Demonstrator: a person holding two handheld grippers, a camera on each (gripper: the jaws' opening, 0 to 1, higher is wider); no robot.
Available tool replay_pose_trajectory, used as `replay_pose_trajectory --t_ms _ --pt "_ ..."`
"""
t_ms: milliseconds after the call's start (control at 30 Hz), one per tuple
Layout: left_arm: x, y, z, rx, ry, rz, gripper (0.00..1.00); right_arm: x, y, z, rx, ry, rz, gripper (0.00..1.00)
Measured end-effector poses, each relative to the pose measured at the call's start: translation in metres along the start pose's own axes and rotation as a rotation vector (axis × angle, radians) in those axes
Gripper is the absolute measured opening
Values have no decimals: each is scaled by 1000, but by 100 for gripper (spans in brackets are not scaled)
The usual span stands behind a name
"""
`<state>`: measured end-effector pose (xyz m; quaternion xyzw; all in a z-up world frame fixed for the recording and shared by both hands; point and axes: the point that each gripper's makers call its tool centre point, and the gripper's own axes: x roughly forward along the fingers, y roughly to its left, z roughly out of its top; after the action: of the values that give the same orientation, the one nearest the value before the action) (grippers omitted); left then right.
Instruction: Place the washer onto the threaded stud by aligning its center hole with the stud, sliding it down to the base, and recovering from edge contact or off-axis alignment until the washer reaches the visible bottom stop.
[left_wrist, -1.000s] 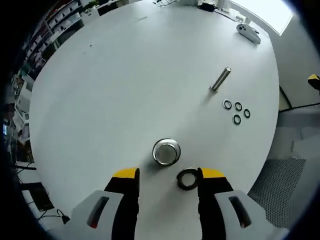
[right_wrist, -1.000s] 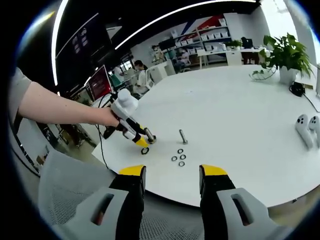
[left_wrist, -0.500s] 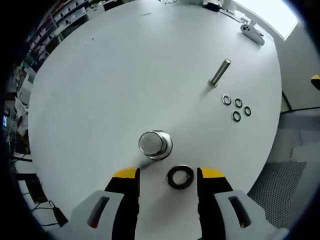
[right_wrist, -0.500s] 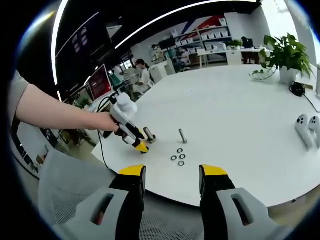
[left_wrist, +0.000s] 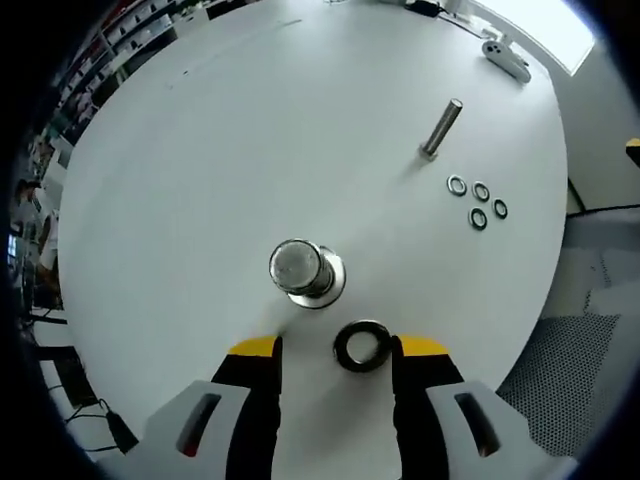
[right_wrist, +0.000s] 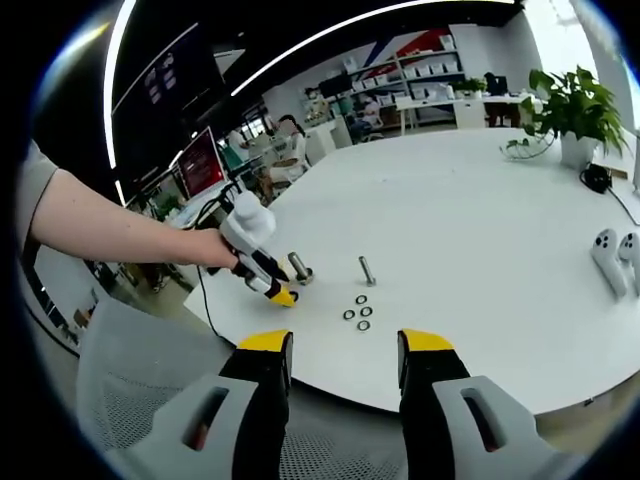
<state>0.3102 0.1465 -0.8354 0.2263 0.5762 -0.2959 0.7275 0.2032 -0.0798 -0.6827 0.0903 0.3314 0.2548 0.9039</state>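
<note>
The threaded stud (left_wrist: 303, 270) stands upright on its round flange on the white table (left_wrist: 230, 150), seen almost end-on. A large black washer (left_wrist: 363, 346) lies flat on the table just in front of it. It sits between the jaws of my left gripper (left_wrist: 337, 350), close to the right jaw. The jaws stand wide apart, open. In the right gripper view a person's hand holds the left gripper (right_wrist: 262, 280) beside the stud (right_wrist: 299, 268). My right gripper (right_wrist: 333, 345) hangs open in front of the table's near edge, holding nothing.
A slimmer bolt (left_wrist: 440, 128) stands farther out, with several small washers (left_wrist: 478, 202) beside it. White controllers (right_wrist: 615, 260) and a potted plant (right_wrist: 570, 110) sit at the right. A grey mesh chair (right_wrist: 140, 390) is below the table edge.
The left gripper has shifted so the washer now lies between its jaw tips, and the stud sits farther ahead of it. The right gripper has stayed put.
</note>
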Motion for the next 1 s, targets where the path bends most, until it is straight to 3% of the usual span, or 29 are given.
replay_pose_trajectory --t_ms 400,600,1000 --pt "2 1 1 49 -5 3 41 0 -1 0 2 1 -2 43" --pt "1 8 -4 18 13 12 39 0 -2 0 3 0 -3 43" --pt "0 3 -6 38 -17 8 30 0 -2 0 1 2 -3 43"
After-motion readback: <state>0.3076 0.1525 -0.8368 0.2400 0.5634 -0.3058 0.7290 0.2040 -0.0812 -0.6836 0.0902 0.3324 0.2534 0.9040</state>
